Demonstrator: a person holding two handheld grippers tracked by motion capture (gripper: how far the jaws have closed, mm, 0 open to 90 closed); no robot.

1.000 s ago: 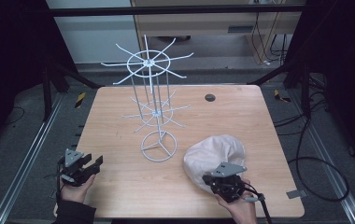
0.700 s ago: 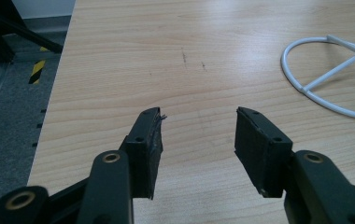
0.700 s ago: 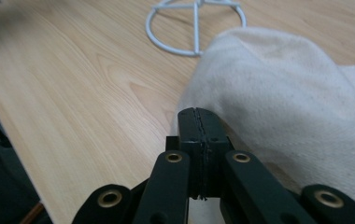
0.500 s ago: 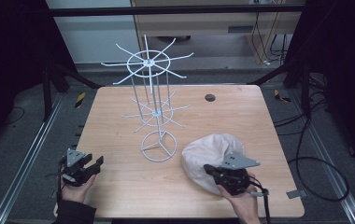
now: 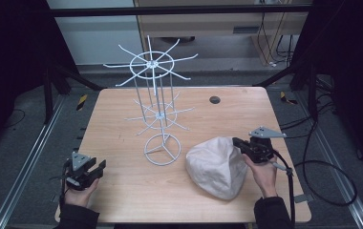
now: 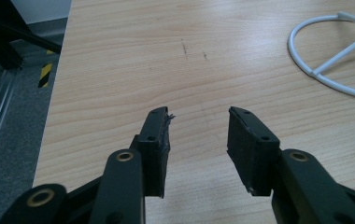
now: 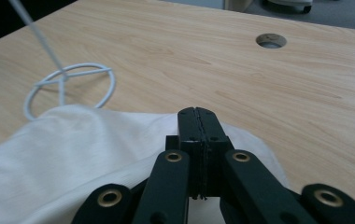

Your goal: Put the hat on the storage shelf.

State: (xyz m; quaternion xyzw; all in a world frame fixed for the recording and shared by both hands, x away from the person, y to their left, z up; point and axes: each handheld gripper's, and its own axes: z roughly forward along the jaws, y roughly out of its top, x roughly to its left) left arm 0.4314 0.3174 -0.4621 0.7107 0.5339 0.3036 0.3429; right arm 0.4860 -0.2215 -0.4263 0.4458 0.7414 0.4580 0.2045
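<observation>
A pale cloth cap [image 5: 215,167] lies bunched on the wooden table [image 5: 122,200], right of the white wire rack [image 5: 155,95]. My right gripper [image 5: 237,141] is at the cap's upper right edge with its jaws shut. The fabric is drawn up into a peak toward them. In the right gripper view the shut gripper [image 7: 197,112] sits over the cap [image 7: 73,140], which spreads below and to the left. My left gripper [image 5: 96,168] rests near the table's front left corner. That gripper [image 6: 199,116] has just been closing, and nothing is between its parted jaws.
The rack's round base ring [image 5: 163,150] stands mid-table, close to the cap's left side; the ring [image 6: 334,60] also appears ahead of the left gripper. A cable hole [image 5: 214,99] sits at the back. Metal rails and cables run along the floor on both sides.
My right gripper has moved right, from above the cap to its right edge, and the cap has been pulled into a taller, stretched shape. The left gripper stayed put.
</observation>
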